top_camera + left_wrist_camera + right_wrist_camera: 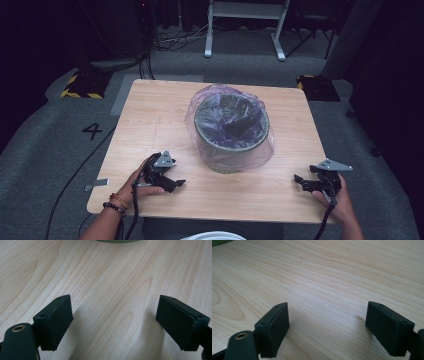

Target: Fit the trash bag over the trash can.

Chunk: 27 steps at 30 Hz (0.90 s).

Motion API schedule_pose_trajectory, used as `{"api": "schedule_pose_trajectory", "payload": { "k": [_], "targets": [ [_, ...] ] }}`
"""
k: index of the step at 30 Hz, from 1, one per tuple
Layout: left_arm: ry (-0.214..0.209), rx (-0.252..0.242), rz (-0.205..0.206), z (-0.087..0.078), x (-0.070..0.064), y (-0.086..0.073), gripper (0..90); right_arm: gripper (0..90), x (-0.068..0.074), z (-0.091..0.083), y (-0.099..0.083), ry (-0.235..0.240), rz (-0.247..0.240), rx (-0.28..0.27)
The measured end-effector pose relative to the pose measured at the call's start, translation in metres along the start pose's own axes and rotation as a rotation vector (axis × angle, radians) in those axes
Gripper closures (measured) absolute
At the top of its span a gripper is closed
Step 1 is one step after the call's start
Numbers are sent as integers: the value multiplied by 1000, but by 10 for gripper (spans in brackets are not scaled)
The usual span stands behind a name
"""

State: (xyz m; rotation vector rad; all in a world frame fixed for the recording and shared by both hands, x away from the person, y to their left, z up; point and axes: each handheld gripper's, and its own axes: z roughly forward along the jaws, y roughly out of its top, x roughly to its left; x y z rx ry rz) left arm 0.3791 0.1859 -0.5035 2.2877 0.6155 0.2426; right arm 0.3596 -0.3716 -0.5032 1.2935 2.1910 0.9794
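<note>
A bagged bin (231, 131) stands mid-counter (150, 120). Left tool (176, 183) and right tool (299, 181) rest either side of it, both released.

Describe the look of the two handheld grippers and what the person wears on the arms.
Both grippers are black. The left gripper and right gripper each carry a grey three-cornered plate on top and trail a black cable toward the person. Up close, the fingers are blocky black pads with small screw holes. The left wrist wears beaded bracelets, one dark and one orange; no sleeves are visible.
</note>
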Motion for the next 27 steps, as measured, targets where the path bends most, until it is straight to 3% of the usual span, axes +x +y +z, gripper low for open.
{"api": "schedule_pose_trajectory", "payload": {
  "k": [27],
  "targets": [
    [-10, -3, 8, 3, 3, 2, 134, 190, 0, 0, 0, -5, 2, 0]
  ]
}}
